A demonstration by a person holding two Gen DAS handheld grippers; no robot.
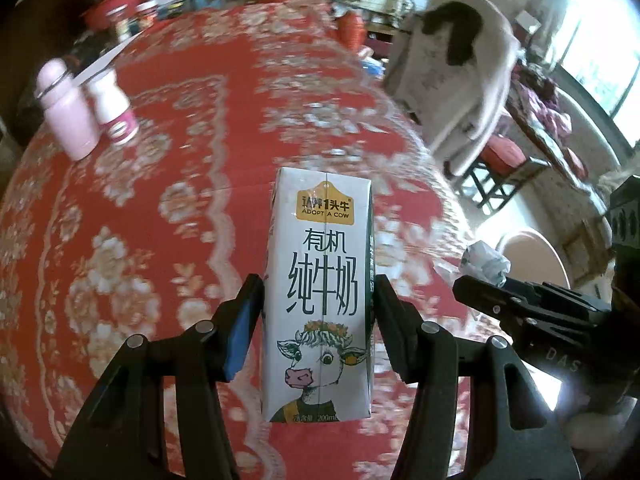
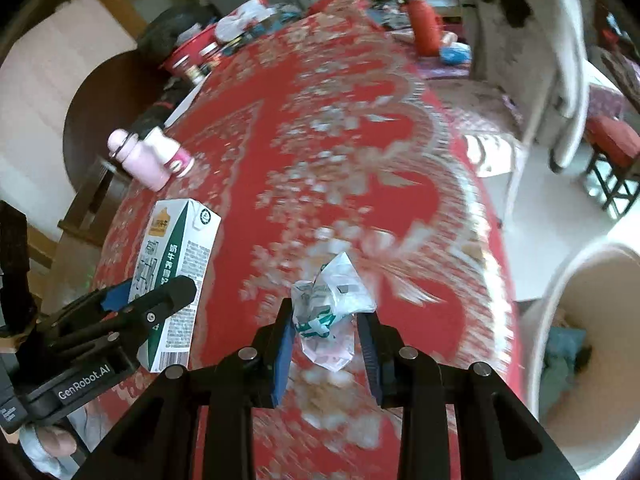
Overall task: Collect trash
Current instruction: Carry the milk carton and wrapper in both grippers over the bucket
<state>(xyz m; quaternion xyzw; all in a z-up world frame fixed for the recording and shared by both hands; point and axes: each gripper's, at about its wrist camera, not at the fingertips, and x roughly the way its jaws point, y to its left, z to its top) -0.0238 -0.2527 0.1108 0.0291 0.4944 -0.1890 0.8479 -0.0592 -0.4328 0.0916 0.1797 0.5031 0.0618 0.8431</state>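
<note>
Left gripper clamped on a milk carton — tall, rectangular, smooth white card with green side panels, a gold badge near the top and a cartoon cow printed low on the front; blue pads pressed flat against both narrow sides, carton held upright above the tablecloth. Right gripper closed narrowly on a crumpled wrapper, thin translucent plastic with green print, bunched into a ragged lump that sticks out above and below the black fingers. Both held over the near part of the table, side by side, the carton left of the wrapper in the right wrist view. Cloth red, woven with pale floral and scroll patterns, blurred. At the left edge, a rounded pink bottle with a metal ring, touching or just beside a small white bottle with a magenta label. Far end cluttered with red tins and plastic bags, too blurred to sort. Off the right edge, a round pale bin with dark scraps inside. A white garment draped over a chair beyond.
</note>
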